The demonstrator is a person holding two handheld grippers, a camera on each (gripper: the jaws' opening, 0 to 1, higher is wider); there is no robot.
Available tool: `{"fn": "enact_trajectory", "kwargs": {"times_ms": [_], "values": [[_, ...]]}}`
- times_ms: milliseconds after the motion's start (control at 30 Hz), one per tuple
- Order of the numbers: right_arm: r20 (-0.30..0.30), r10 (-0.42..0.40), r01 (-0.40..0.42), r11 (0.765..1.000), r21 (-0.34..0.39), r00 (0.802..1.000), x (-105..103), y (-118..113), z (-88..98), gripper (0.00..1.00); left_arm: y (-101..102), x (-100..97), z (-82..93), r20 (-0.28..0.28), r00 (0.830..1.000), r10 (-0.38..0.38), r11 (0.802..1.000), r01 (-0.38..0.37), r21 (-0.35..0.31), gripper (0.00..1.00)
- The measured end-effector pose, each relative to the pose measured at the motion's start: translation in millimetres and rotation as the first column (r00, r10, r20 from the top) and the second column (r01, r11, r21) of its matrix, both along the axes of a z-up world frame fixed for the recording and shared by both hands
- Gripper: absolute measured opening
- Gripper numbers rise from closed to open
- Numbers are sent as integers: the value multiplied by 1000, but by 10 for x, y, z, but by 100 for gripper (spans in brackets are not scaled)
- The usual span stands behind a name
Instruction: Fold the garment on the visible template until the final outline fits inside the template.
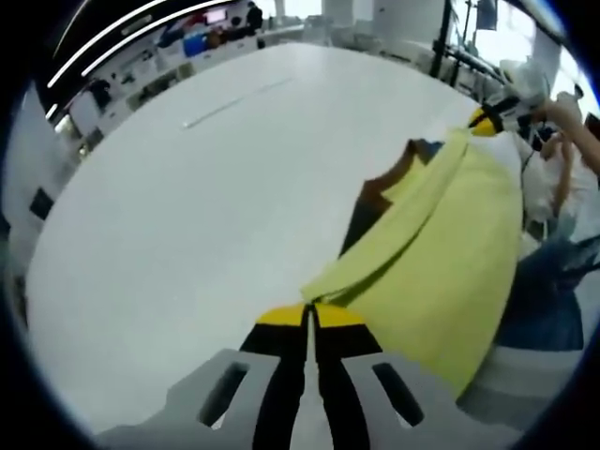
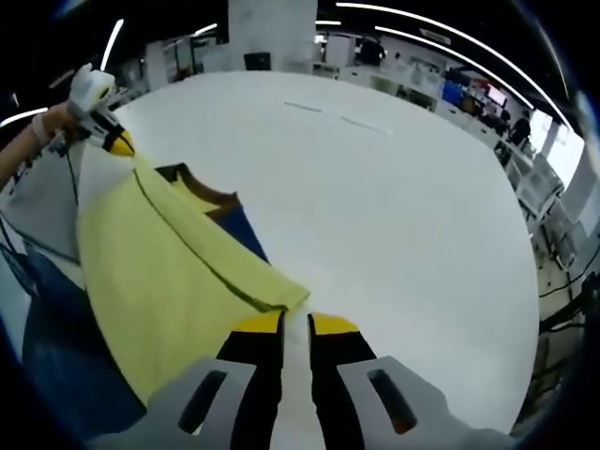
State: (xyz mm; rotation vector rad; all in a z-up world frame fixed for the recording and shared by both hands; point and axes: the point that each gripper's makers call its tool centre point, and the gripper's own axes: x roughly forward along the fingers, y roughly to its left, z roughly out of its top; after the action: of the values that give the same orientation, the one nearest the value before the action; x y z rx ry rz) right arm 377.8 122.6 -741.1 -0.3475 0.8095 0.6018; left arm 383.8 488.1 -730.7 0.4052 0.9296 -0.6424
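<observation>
On the white table [image 1: 187, 216], a yellow garment [image 1: 441, 253] is lifted and stretched between both grippers, hanging off the near edge toward the person.

Left gripper view: the left gripper [image 1: 310, 314], with yellow-tipped black jaws, is pinched together on one corner of the garment. Cloth runs from there up and right to the right gripper [image 1: 487, 117] at the far end, held in a hand [image 1: 562, 112]. Inner side of the garment shows dark blue with a brown neckband [image 1: 394, 178], lying on the table just left of the yellow fold.

Right gripper view: the right gripper [image 2: 295, 323] sits at the near corner of the garment [image 2: 159, 281]. The jaws have a narrow gap and the cloth edge ends right at the left tip, so I can't tell if it's clamped. The left gripper [image 2: 117, 141] is at the far left, closed on the other corner.

The table [image 2: 375, 206] has two faint line marks [image 2: 323, 112] far out. No clear template outline readable. Denim-like blue fabric [image 2: 56, 356] is below the garment on the person's side.
</observation>
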Motion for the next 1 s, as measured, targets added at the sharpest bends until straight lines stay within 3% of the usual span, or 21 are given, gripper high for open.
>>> {"fn": "enact_trajectory", "kwargs": {"times_ms": [400,1000], "values": [[-27,28,-28,1000,-9,999,37,54,-71,6,-4,-10,-5,-12,1000,12,1000,-12,-10,0],[-27,39,-40,999,-20,999,163,35,-23,3,41,97,14,-12,999,35,999,-35,-20,0]]}}
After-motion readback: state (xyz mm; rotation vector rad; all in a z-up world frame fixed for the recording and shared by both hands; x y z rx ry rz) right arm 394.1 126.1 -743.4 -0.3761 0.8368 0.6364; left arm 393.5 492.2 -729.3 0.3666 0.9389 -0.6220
